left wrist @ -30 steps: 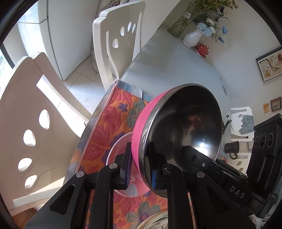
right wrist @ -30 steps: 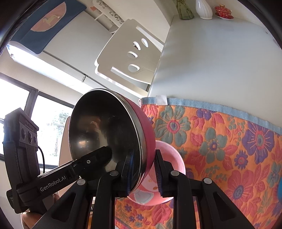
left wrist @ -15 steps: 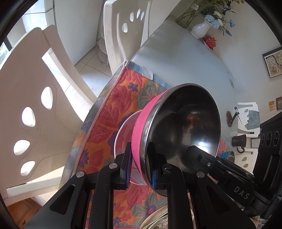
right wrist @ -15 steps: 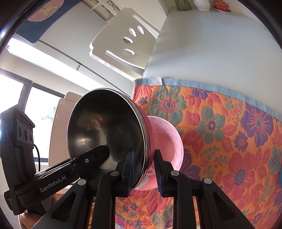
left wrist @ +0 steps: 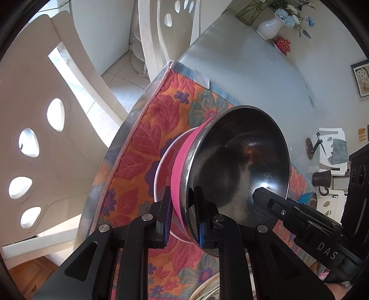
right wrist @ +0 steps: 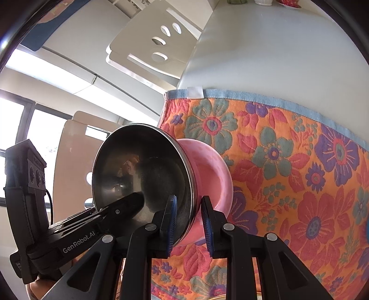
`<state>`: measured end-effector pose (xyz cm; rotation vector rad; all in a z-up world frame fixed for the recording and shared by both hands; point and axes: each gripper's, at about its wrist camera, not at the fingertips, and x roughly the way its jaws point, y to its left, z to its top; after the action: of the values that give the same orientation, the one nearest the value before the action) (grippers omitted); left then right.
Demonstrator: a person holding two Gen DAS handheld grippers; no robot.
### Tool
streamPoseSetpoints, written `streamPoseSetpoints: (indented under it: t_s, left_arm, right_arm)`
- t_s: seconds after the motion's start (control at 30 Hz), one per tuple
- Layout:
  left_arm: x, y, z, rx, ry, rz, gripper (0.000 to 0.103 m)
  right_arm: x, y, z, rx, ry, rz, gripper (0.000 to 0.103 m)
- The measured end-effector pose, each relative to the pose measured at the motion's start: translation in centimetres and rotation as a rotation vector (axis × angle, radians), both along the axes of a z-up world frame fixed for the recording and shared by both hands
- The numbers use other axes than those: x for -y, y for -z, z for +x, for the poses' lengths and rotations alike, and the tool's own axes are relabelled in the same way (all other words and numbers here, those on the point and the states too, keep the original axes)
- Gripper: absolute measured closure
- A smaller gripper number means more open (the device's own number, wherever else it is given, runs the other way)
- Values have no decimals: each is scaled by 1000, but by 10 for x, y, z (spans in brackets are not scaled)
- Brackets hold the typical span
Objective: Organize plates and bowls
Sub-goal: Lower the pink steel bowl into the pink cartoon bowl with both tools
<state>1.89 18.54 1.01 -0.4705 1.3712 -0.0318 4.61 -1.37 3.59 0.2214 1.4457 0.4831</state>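
While both grippers clamp its rim, the steel bowl [left wrist: 239,161] hangs tilted over the pink bowl [right wrist: 214,175].
Left gripper [left wrist: 182,217] and right gripper [right wrist: 188,221] have jaws clamped on it; only the left view shows the vase [left wrist: 268,28], upper right.

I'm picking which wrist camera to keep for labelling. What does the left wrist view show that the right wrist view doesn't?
Only the left wrist view shows the white vase of flowers, a dark mug and a plate rim at the bottom edge. Only the right wrist view shows the windows and the blue wall hanging. Both show the steel bowl with pink outside gripped at its rim by both grippers, above the pink bowl on the floral cloth.
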Motion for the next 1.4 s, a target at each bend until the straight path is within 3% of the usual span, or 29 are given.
streamPoseSetpoints:
  t_s: [0.47, 1.4]
  left_arm:
    - [7, 13, 3, -29, 14, 42, 87]
    - [7, 14, 0, -32, 3, 39, 80]
  right_arm:
    - [-1, 15, 4, -22, -28, -34, 82]
    - [6, 23, 2, -43, -4, -49, 82]
